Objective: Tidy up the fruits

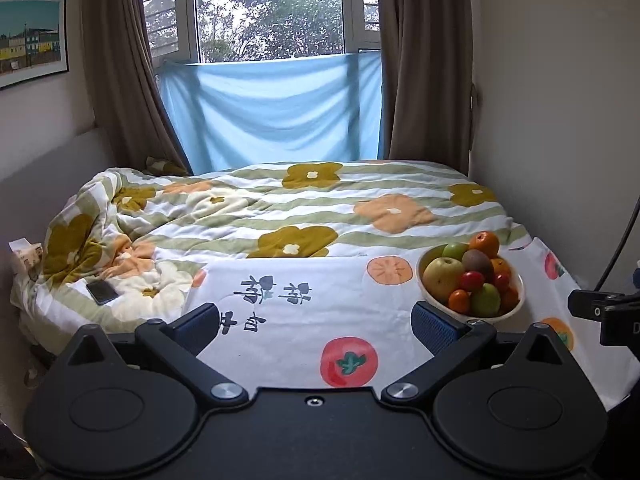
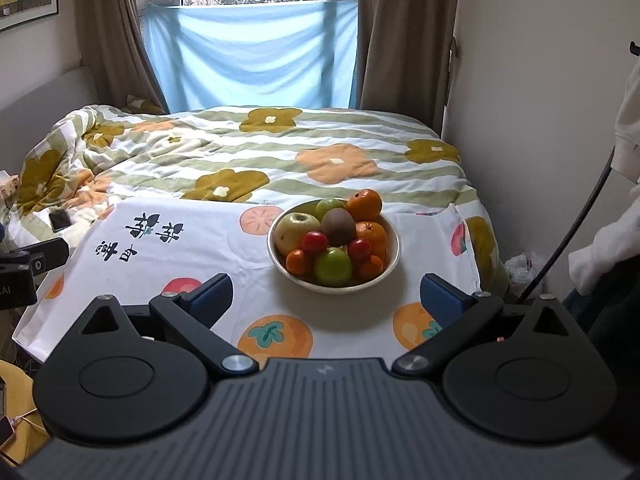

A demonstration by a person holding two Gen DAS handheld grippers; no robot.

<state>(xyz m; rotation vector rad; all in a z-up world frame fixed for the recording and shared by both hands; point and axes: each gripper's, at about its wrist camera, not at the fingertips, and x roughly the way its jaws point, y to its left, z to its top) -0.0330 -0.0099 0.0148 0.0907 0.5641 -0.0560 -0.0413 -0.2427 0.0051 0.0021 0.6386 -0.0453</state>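
The bed (image 1: pixel 360 200), under a flowered, striped quilt (image 2: pixel 280 152), is filling most of both views, and its foot is lying below the window (image 1: pixel 268 8) with the blue cloth (image 1: pixel 272 112) hanging across it. A white cloth (image 2: pixel 200 248) printed with persimmons and dark characters is lying spread over the near end of the bed. The bowl (image 2: pixel 394 256) is sitting on this cloth, toward its right side, and is holding the piled fruits (image 2: pixel 336 236): a yellow-green apple, a kiwi, oranges, small red fruits and green ones. The left gripper (image 1: pixel 316 322) is hovering over the cloth to the left of the bowl, jaws standing wide apart with nothing between them. The right gripper (image 2: pixel 326 294) is facing the bowl from just in front, jaws likewise spread wide and holding nothing. A phone (image 1: pixel 102 292) is lying on the rumpled quilt at the left.
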